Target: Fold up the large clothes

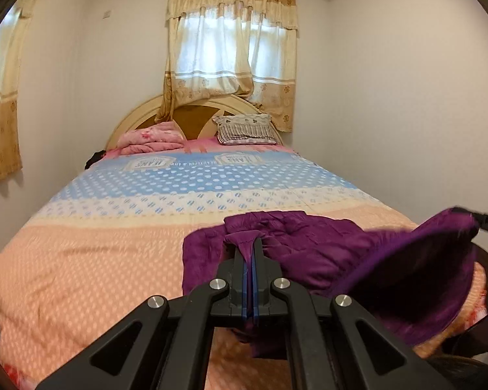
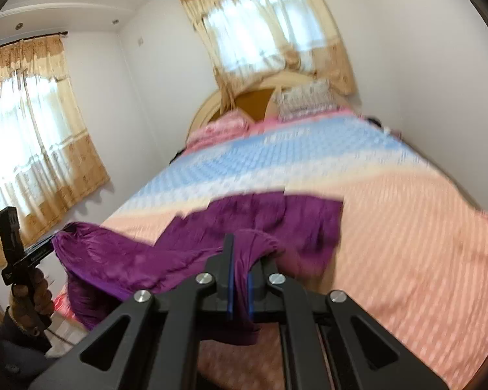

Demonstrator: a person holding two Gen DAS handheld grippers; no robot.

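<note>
A large purple garment [image 1: 312, 247] lies on the near part of the bed, its near edge lifted off the cover. My left gripper [image 1: 251, 243] is shut on a pinch of that purple cloth, which bunches over the fingertips. My right gripper [image 2: 244, 243] is shut on another part of the garment [image 2: 244, 224], with cloth running down between the blue pads [image 2: 230, 292]. The stretch between the two grips hangs in a curved fold [image 1: 432, 260]. In the right wrist view the left gripper [image 2: 45, 247] shows at the far left, held by a hand [image 2: 32, 292].
The bed cover [image 1: 97, 260] is peach near me, then white and blue with dots. A pink folded blanket [image 1: 153, 138] and a striped pillow [image 1: 247, 130] lie at the headboard. Curtained windows [image 1: 234, 52] are behind and to the left. A wall runs along the right side.
</note>
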